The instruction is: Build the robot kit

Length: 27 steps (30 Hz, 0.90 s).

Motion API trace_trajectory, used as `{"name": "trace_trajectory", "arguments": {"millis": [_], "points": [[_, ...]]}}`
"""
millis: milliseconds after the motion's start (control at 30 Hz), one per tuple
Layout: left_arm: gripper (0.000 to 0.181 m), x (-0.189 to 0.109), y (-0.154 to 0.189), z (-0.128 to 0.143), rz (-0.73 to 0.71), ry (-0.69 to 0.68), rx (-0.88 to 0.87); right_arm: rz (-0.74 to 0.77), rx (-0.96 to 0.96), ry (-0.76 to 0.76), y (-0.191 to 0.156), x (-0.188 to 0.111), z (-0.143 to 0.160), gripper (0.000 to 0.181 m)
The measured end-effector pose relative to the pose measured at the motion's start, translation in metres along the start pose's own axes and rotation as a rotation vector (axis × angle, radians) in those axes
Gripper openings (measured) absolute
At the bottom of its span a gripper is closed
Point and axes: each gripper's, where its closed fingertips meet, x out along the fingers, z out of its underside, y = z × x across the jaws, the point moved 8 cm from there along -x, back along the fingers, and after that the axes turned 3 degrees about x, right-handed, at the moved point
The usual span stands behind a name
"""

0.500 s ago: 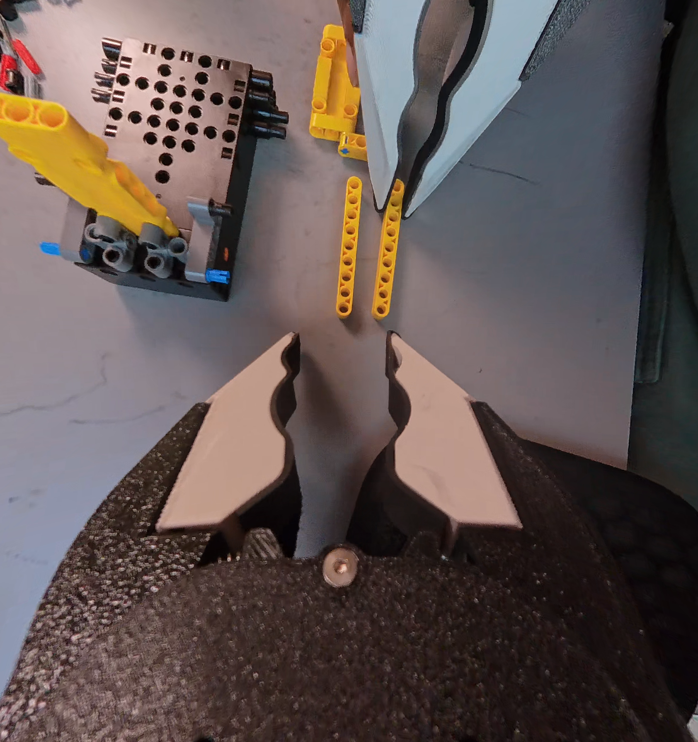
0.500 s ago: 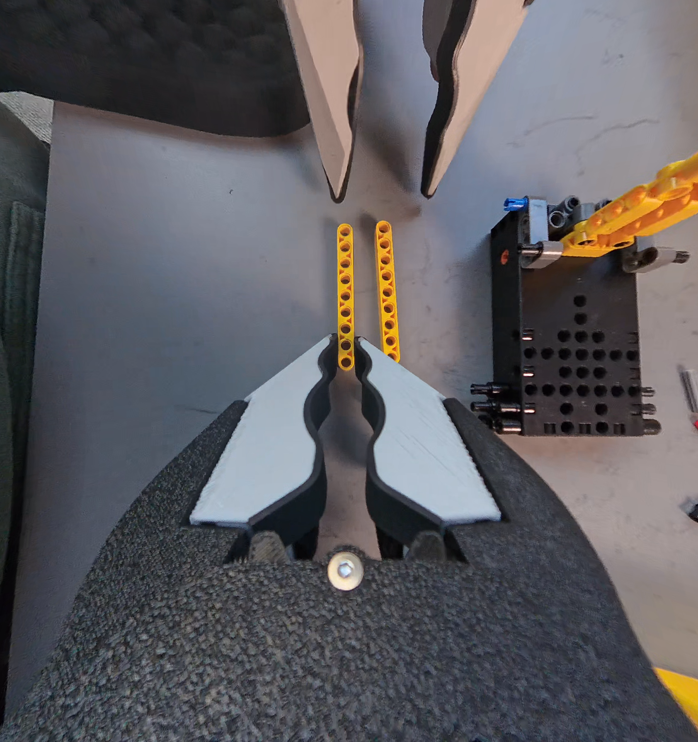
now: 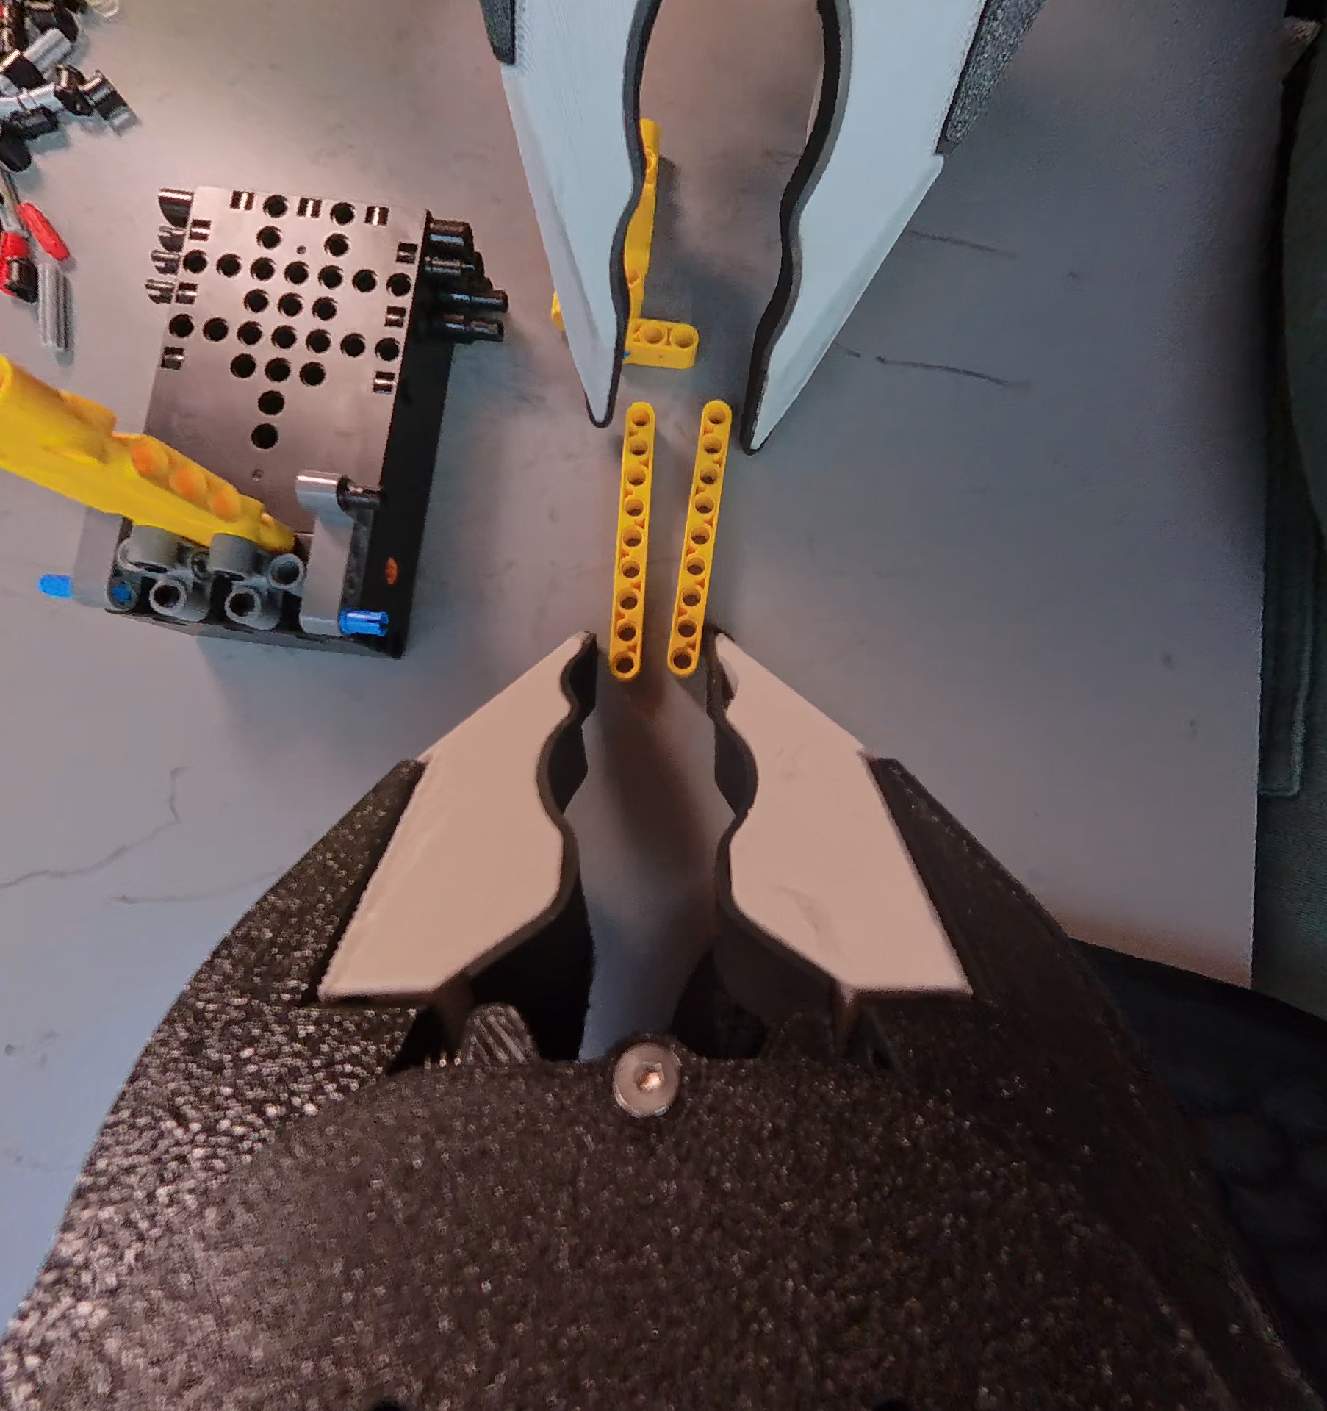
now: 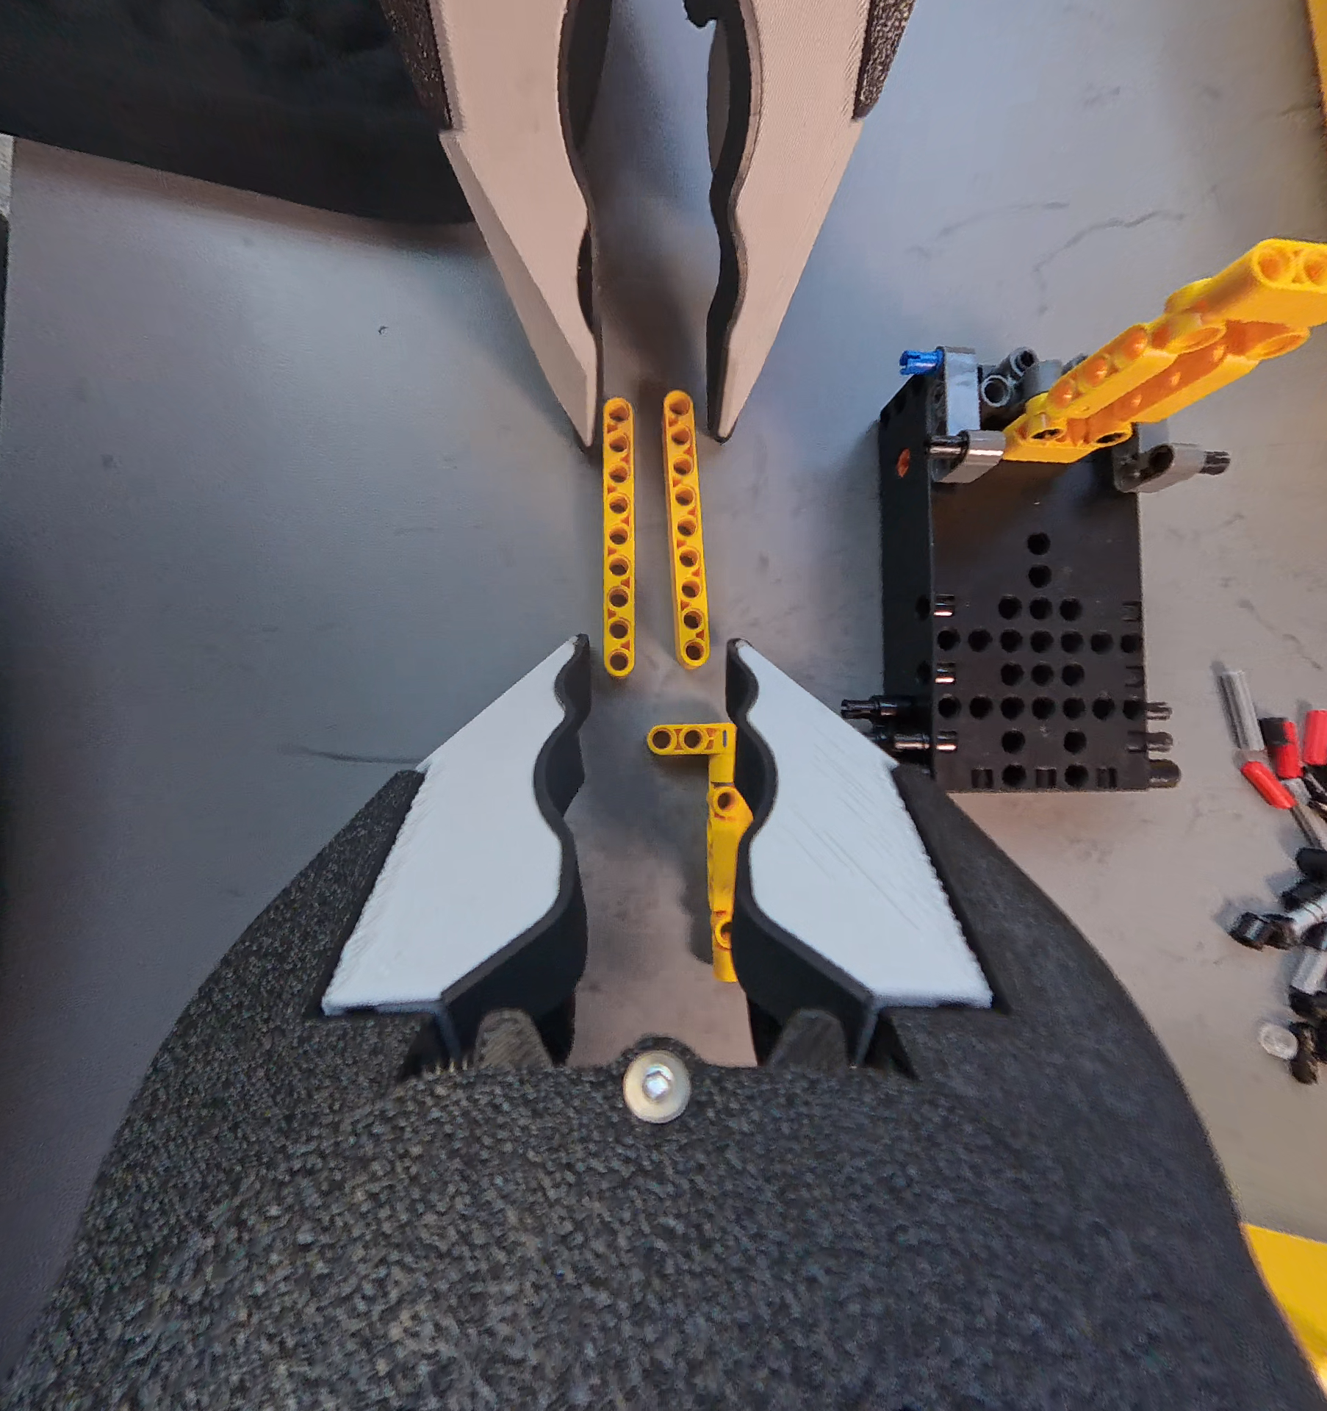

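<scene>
Since half a second ago you have opened your right gripper (image 4: pixel 657 641), which was closed over the end of one yellow beam, and brought your left gripper (image 3: pixel 653 637) forward to the beams' other ends.

The grey table (image 3: pixel 989 611) carries everything; its edge runs along the right of the left wrist view, against dark green fabric (image 3: pixel 1324 534). The black perforated block (image 3: pixel 286 366) sits well toward the table's far side from that edge, with a long yellow arm (image 3: pixel 111 458) pinned to grey connectors at one end and black pins sticking out of its side.

Your left gripper's fingers are spread, empty, their tips just beside the near ends of the two yellow beams (image 3: pixel 664 538). Your right gripper's fingers are spread wider, also empty, flanking the opposite ends.

The beams lie flat, side by side with a small gap between them, in the middle of the table between the two grippers. A yellow L-shaped piece (image 4: pixel 710 794) lies between your right gripper's fingers, close against one. A heap of small black, grey and red pins (image 3: pixel 11 153) lies beyond the block.
</scene>
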Motion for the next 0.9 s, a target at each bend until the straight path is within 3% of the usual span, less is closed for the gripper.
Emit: {"name": "trace_trajectory", "arguments": {"millis": [433,900], "points": [[0.015,0.0004,0.0024,0.0,0.021,0.008,0.015,-0.101,0.015,-0.031,0.0091,0.0032,-0.0022,0.015],[0.015,0.0003,0.0025,0.0001,0.022,0.011,0.019,-0.106,0.009,-0.031,0.0096,0.0033,-0.002,0.015]]}}
